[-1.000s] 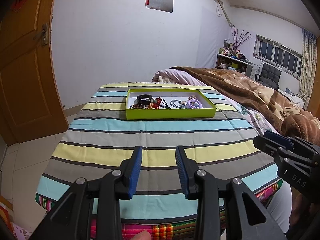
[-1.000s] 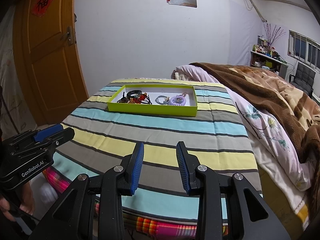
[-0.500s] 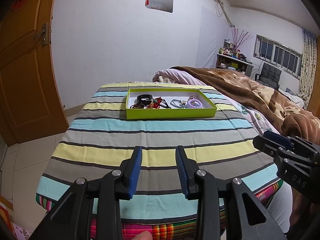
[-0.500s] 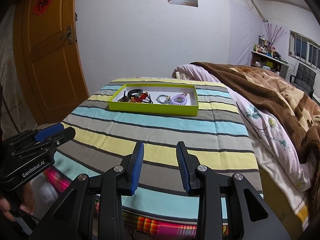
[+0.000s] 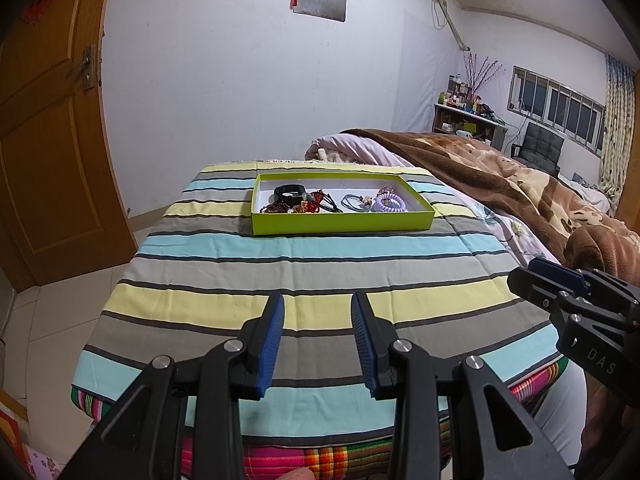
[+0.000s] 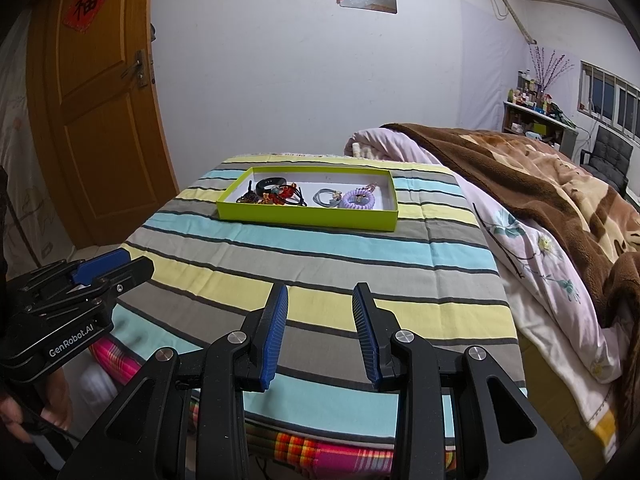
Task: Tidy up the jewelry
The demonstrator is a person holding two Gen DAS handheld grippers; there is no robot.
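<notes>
The shallow lime-green cardboard tray (image 5: 344,218) is sitting at twelve o'clock on the striped bench cover (image 5: 312,276), corralling the jewelry (image 5: 336,200); left gripper (image 5: 318,338) and right gripper (image 6: 320,330) are hovering well short, jaws wide and holding nothing, seemingly readied for picking

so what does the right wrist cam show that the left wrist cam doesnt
Only the right wrist view shows the whole red paper sign on the wooden door, and the left gripper from the side, with the hand holding it.

Only the left wrist view shows the patterned curtain and the right gripper from the side.

Both show the green tray of jewelry on the striped cloth, the purple coil bracelet, the brown blanket, and open, empty jaws.
</notes>
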